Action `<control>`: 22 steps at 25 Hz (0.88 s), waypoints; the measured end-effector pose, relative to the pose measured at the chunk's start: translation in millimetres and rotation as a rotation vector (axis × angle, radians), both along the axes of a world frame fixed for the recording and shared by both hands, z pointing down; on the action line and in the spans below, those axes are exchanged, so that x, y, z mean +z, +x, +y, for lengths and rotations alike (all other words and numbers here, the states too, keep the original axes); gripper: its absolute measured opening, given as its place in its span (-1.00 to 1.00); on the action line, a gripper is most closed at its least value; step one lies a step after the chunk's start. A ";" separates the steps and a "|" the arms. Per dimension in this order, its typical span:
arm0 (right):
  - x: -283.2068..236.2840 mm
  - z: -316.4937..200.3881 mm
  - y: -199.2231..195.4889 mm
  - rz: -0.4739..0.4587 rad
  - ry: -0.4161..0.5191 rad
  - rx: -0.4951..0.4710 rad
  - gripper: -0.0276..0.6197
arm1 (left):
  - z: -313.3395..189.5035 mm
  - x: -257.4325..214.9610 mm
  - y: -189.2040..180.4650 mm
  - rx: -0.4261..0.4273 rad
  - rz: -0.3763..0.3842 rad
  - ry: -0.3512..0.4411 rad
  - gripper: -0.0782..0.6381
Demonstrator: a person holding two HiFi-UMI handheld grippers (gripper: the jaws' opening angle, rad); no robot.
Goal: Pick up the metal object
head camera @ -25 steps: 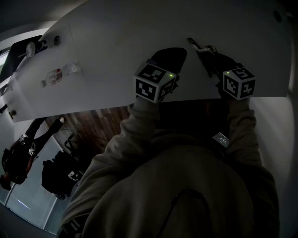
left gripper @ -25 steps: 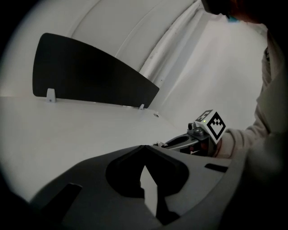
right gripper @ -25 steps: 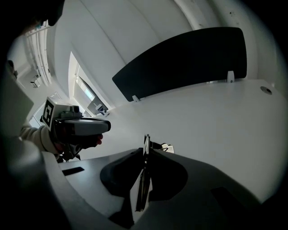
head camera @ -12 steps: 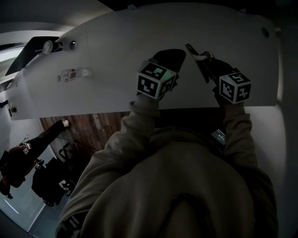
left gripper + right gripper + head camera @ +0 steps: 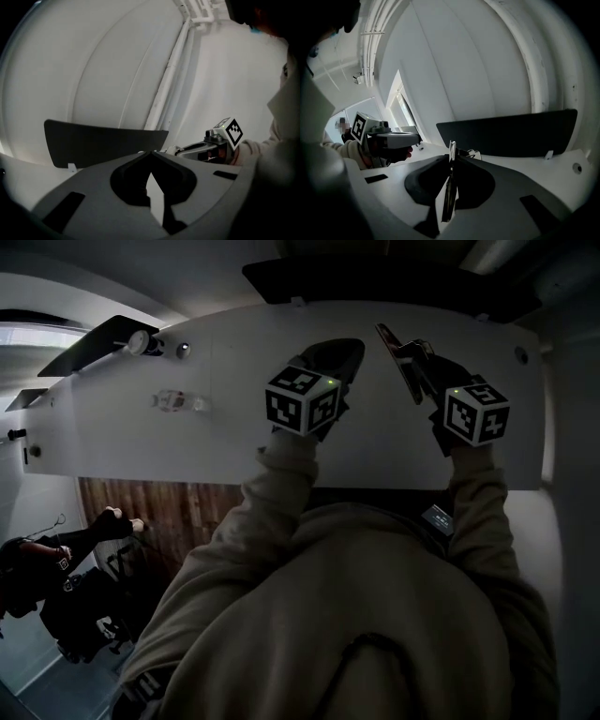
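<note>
A thin flat metal strip (image 5: 394, 352) stands on edge between the jaws of my right gripper (image 5: 409, 354), which is shut on it and held up above the white table (image 5: 225, 442). In the right gripper view the metal strip (image 5: 449, 194) runs up the middle of the right gripper (image 5: 451, 157) and sticks out a little past the tips. My left gripper (image 5: 341, 352) hangs beside it at about the same height. Seen in the left gripper view, the left gripper (image 5: 151, 153) has its tips meeting with nothing between them. Each gripper view shows the other gripper: the right gripper (image 5: 220, 140) and the left gripper (image 5: 382, 136).
A clear bottle (image 5: 178, 401) lies on the table's left part, and a round dial (image 5: 139, 341) sits at its far left corner. A black panel (image 5: 375, 277) stands along the table's back edge. On the wooden floor (image 5: 169, 512) at lower left is a person (image 5: 37, 563) with dark bags.
Both grippers have risen together, the right one keeping hold of the metal strip. The head view has tilted up, so the table's back edge and the black panel now show.
</note>
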State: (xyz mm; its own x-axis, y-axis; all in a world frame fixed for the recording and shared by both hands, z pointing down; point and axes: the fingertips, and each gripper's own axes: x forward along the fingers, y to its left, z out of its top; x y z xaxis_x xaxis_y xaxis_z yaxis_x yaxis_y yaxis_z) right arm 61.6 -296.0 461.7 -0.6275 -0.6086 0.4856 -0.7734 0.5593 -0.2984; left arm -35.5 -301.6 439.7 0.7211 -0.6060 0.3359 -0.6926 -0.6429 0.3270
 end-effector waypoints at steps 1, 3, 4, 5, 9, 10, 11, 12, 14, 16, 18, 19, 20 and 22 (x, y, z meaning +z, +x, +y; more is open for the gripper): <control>-15.2 -5.8 -0.7 -0.002 0.028 0.000 -0.77 | -3.8 -12.3 -2.3 -0.010 0.001 0.022 -0.79; -45.3 -15.1 -3.1 -0.006 0.084 -0.008 -0.77 | -8.9 -37.9 -6.4 -0.026 -0.001 0.072 -0.79; -59.7 -18.7 -4.6 -0.007 0.111 -0.013 -0.77 | -10.8 -49.9 -8.7 -0.033 -0.002 0.095 -0.79; -73.4 -22.6 -6.5 -0.009 0.139 -0.017 -0.77 | -13.8 -60.4 -11.5 -0.042 -0.003 0.116 -0.79; -127.6 -43.1 -18.4 -0.022 0.260 -0.018 -0.77 | -34.6 -102.6 -28.8 -0.078 -0.006 0.201 -0.79; -141.9 -45.1 -22.5 -0.023 0.285 -0.023 -0.77 | -36.7 -116.4 -33.0 -0.084 -0.007 0.226 -0.79; -155.5 -45.2 -26.2 -0.025 0.307 -0.029 -0.77 | -37.2 -129.6 -36.7 -0.089 -0.010 0.249 -0.79; -167.8 -44.0 -29.2 -0.027 0.328 -0.035 -0.77 | -36.8 -141.1 -39.6 -0.093 -0.014 0.270 -0.79; -186.3 -39.5 -32.5 -0.034 0.369 -0.041 -0.77 | -34.4 -156.2 -43.0 -0.100 -0.017 0.304 -0.79; -202.5 -34.4 -34.3 -0.042 0.409 -0.047 -0.77 | -30.6 -167.4 -43.7 -0.104 -0.018 0.333 -0.79; -227.5 -29.6 -35.0 -0.049 0.450 -0.056 -0.77 | -27.2 -186.8 -40.8 -0.102 -0.021 0.364 -0.79; -241.6 -27.2 -35.2 -0.049 0.470 -0.060 -0.77 | -25.8 -198.4 -38.6 -0.100 -0.024 0.380 -0.79; -254.1 -24.7 -35.6 -0.046 0.488 -0.065 -0.77 | -24.3 -209.0 -36.7 -0.098 -0.025 0.393 -0.79; -270.5 -20.5 -37.9 -0.035 0.517 -0.073 -0.77 | -21.7 -225.1 -35.2 -0.094 -0.025 0.416 -0.79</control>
State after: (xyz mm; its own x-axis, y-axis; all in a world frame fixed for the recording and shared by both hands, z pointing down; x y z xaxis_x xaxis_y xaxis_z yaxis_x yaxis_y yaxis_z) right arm 23.7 -316.4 191.2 -0.6874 -0.7177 0.1112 -0.7217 0.6922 0.0065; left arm -70.7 -323.3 214.6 0.6508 -0.7564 0.0658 -0.7591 -0.6500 0.0358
